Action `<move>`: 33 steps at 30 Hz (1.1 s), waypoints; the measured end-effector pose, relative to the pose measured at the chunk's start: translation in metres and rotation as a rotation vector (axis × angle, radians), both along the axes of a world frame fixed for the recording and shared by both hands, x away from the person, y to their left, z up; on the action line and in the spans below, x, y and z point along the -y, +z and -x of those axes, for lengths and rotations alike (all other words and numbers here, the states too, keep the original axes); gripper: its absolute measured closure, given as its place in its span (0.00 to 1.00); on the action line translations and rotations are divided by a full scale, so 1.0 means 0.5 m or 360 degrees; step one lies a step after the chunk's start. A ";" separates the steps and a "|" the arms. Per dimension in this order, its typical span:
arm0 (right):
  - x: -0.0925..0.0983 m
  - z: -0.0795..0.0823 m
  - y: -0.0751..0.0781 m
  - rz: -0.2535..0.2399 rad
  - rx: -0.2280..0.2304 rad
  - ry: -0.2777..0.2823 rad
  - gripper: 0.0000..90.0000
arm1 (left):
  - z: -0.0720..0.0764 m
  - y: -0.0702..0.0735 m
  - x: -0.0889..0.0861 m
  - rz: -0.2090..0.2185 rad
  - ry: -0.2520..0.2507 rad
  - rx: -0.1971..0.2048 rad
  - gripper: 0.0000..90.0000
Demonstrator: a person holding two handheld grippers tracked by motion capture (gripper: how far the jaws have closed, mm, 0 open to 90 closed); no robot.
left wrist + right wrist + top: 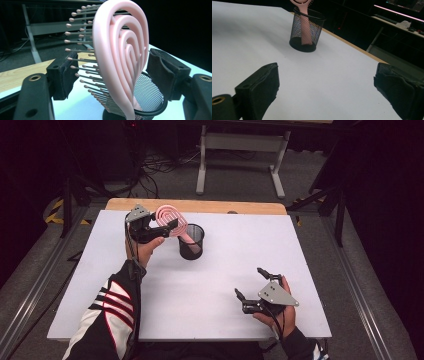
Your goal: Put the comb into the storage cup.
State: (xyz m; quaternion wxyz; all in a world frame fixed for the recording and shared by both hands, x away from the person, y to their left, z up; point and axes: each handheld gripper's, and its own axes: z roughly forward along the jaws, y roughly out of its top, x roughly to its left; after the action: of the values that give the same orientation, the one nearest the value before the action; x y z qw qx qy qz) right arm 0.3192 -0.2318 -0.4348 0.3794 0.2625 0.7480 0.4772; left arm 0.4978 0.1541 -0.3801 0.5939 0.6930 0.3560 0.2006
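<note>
White table (200,290) spanning the frame, wood strip along the far edge, dark floor and a pale desk frame (240,150) beyond. Toward the far left of the table, a black mesh cup (191,241), upright, with a pink hairbrush (170,217) standing in it handle down, looped head tilted left and leaning on the rim. In the right gripper view, handle visible through the mesh, reaching the bottom of the cup.

Left gripper (162,231) level with the brush head, held from the left by a hand in a striped sleeve. Jaws parted on either side of the head: one pad among the bristle tips, perhaps brushing them, the other clear of the pink back. No squeeze on the brush, by the look of it; apparently a release under way.

Right gripper (250,282) near the front right, well apart from the cup, jaws wide, holding nothing.

To finish the release cleanly: widen until the bristles hang free of the pad, then back straight away from the head without dragging sideways, since caught bristles could tip the light cup. Right gripper available to steady the rim if needed.
</note>
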 end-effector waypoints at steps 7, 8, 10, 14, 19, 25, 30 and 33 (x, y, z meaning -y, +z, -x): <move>0.000 0.001 0.001 -0.0002 0.0012 -0.0001 0.08 | 0.005 0.007 -0.003 -0.0065 0.0013 0.0045 0.22; 0.000 0.001 0.001 -0.0002 0.0012 -0.0001 0.08 | 0.007 0.008 -0.001 -0.0088 0.0017 0.0053 0.20; 0.000 0.001 0.002 -0.0002 0.0012 -0.0001 0.08 | 0.010 0.011 -0.001 -0.0124 0.0028 0.0075 0.18; 0.000 0.001 0.002 0.0000 0.0011 -0.0002 0.08 | 0.015 0.016 -0.004 -0.0140 0.0026 0.0096 0.15; 0.000 0.002 0.003 -0.0001 0.0014 -0.0002 0.08 | 0.022 0.023 -0.009 -0.0172 0.0019 0.0116 0.12; -0.001 0.002 0.003 -0.0002 0.0019 -0.0004 0.08 | 0.035 0.031 -0.011 -0.0249 0.0003 0.0164 0.11; -0.001 0.002 0.003 -0.0003 0.0024 -0.0007 0.08 | 0.047 0.038 -0.015 -0.0291 0.0010 0.0204 0.10; -0.001 0.002 0.003 -0.0003 0.0022 -0.0009 0.08 | 0.055 0.043 -0.015 -0.0305 0.0004 0.0223 0.10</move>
State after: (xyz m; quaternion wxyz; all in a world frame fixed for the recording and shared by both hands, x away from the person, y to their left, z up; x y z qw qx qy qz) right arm 0.3183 -0.2314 -0.4331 0.3857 0.2617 0.7442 0.4785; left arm 0.4703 0.1616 -0.3588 0.5482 0.7304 0.2935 0.2825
